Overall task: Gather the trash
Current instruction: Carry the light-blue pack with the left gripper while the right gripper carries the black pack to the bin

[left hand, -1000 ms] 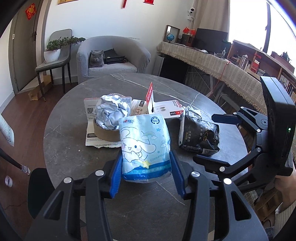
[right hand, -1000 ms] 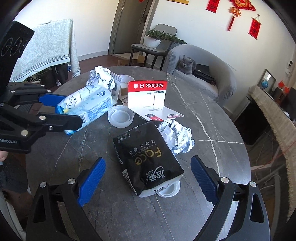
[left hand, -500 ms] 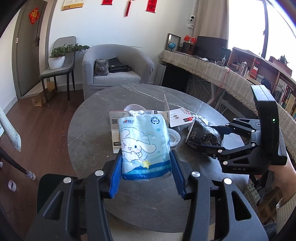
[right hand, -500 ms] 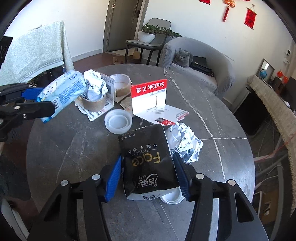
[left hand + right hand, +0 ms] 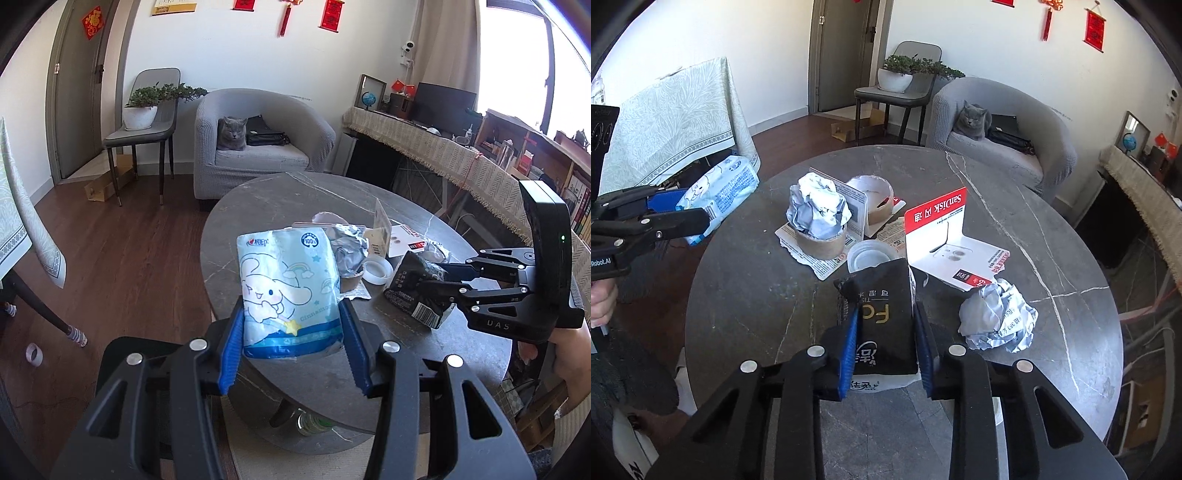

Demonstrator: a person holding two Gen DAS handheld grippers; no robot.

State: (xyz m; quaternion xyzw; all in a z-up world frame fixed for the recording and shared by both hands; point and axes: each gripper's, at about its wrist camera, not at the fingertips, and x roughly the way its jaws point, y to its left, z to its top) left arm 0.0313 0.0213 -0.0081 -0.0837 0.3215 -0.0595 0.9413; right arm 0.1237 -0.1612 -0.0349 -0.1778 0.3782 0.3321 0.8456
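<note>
Black pack [image 5: 882,325] hides its lower edge between jaws.

The lower end of the black plastic tissue pack [image 5: 886,325] was hidden between the blue pads of the right hand-held gripper [image 5: 884,347]. The left hand-held gripper [image 5: 291,341] covered the bottom corners of the pale blue cartoon-printed tissue pack [image 5: 288,280], which in turn screened part of the crumpled foil-like paper ball [image 5: 349,251] near the desk [image 5: 280,206] edge. Small print on the torn white leaflet [image 5: 820,264] was too small to read.
</note>
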